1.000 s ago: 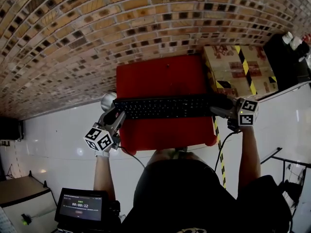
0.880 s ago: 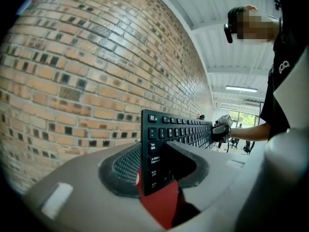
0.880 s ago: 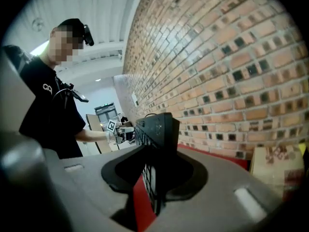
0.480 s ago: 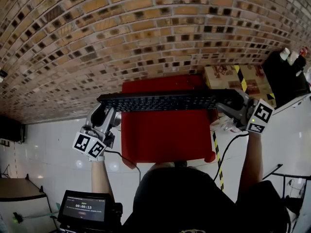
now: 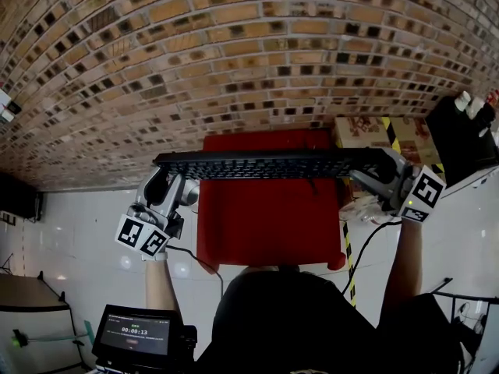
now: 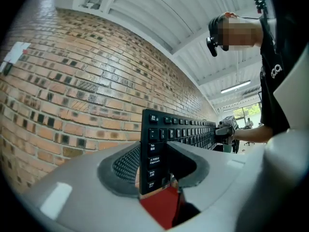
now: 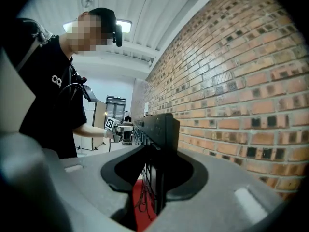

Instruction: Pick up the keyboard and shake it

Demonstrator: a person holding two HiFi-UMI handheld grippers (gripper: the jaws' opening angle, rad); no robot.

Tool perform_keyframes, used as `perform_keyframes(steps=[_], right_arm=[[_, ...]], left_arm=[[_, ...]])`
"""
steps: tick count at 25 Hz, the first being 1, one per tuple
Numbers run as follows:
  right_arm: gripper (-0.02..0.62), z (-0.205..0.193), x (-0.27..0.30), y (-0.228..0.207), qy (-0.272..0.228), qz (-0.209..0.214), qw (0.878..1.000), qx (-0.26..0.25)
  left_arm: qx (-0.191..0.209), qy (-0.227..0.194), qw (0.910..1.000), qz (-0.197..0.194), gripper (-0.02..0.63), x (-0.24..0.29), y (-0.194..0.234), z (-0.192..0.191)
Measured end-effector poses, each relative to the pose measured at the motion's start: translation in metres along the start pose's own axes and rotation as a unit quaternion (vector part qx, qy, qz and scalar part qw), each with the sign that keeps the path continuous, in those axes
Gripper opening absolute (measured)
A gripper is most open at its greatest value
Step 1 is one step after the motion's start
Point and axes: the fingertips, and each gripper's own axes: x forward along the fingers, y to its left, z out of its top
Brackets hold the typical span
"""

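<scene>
Brick is filling the far side of the room: a brick wall (image 5: 234,53) is running across the whole width behind the work area, and a white floor (image 5: 78,240) is spreading out to the left and right. A red surface (image 5: 269,232) is standing against that wall in front of the person. Just to its right, a cardboard box (image 5: 390,135) banded with yellow-and-black tape is sitting by the wall. At the near left, a small screen (image 5: 132,335) is glowing.

The keyboard (image 5: 265,164) is hanging in the air over the far part of the red surface, clear of it and stretched level from left to right. It is turned up on its long edge, with the keys facing the person. The left gripper (image 5: 168,181) is holding its left end. In the left gripper view the jaws are clamping on that end of the keyboard (image 6: 178,132), one pad on the key side and one on the back, with red showing below. The right gripper (image 5: 376,171) is holding the right end. In the right gripper view its jaws are pressing on both faces of the thin end of the keyboard (image 7: 157,129), which is running away towards the other gripper.
</scene>
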Motion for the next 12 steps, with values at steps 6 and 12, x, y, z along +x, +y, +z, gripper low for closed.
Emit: perform_keyframes(steps=[6,12], right_arm=[[0.118,0.072,0.005,0.024,-0.028,-0.007,0.994,-0.109],[0.117,0.130,0.010,0.065,-0.008,-0.011,0.976,-0.219]], left_arm=[[0.007,-0.080,0.9968,0.003,0.178,-0.010,0.004,0.035],[-0.029,-0.159,0.9869,0.007,0.179,-0.029,0.014,0.046]])
